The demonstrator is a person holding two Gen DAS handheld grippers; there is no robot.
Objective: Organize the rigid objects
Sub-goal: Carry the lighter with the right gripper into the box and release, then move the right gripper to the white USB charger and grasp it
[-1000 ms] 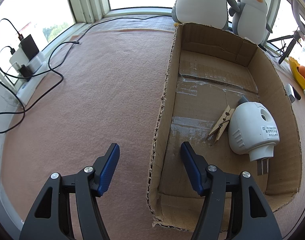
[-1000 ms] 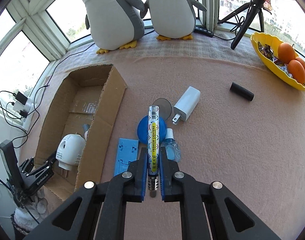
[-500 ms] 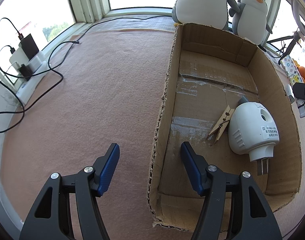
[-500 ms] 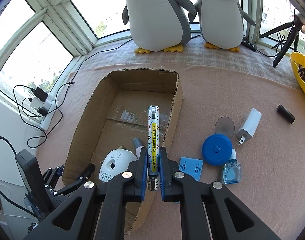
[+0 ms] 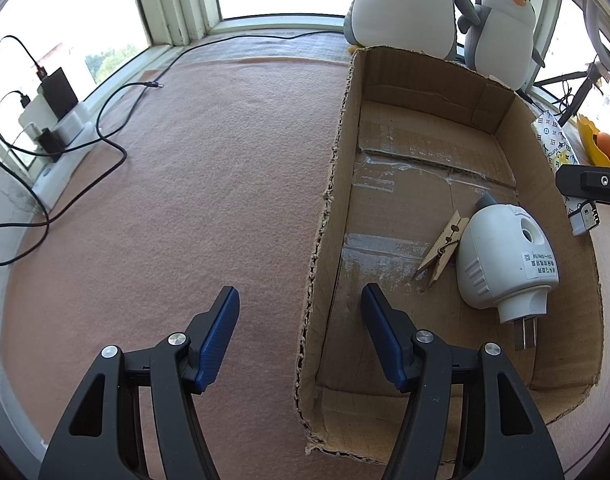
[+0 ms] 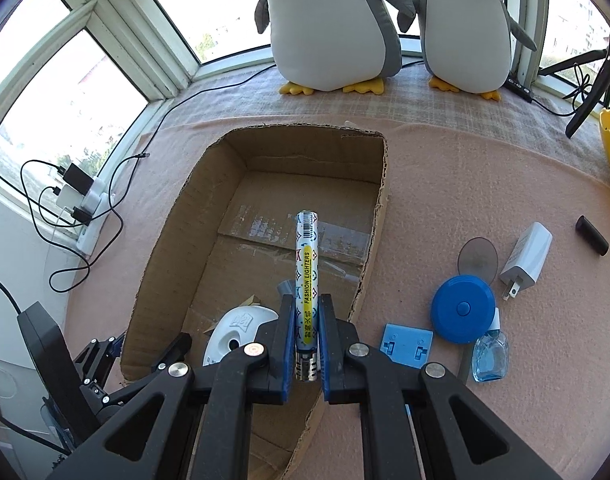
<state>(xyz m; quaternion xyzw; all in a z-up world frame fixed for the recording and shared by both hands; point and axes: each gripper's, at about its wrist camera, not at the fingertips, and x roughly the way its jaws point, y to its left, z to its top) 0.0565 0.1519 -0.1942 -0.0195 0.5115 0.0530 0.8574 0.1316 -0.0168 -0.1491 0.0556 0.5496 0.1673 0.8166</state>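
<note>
The lighter [image 6: 307,280] sits clamped between the 2 blue pads of the right gripper [image 6: 307,344], jaws closed tight on its lower part near the metal head, so most of its printed body sticks out forward past the fingertips; that grip low on the stick probably keeps the long end free to go down into the box first. It hangs over the open box [image 6: 381,200], near the right wall, and from the left wrist view the lighter [image 5: 555,148] shows just past that wall's top edge, so it reads as above the rim and not yet down inside. Below it on the box floor lie a white plug-in [image 5: 505,256] and a clothespin [image 5: 443,248], touching or nearly so, gathered toward the near end; the far half of the floor is bare, which looks like the room for this drop. The left gripper [image 5: 301,332] is wide open and holds nothing, its jaws straddling the box's left wall, 1 finger outside over the cloth and 1 inside, likely to steady the box. Out on the cloth right of the box wait a blue plate [image 6: 407,344], a blue disc [image 6: 463,308], a small bottle [image 6: 489,354], a charger [image 6: 529,256] and a black cylinder [image 6: 593,235], well apart from the gripper.
</note>
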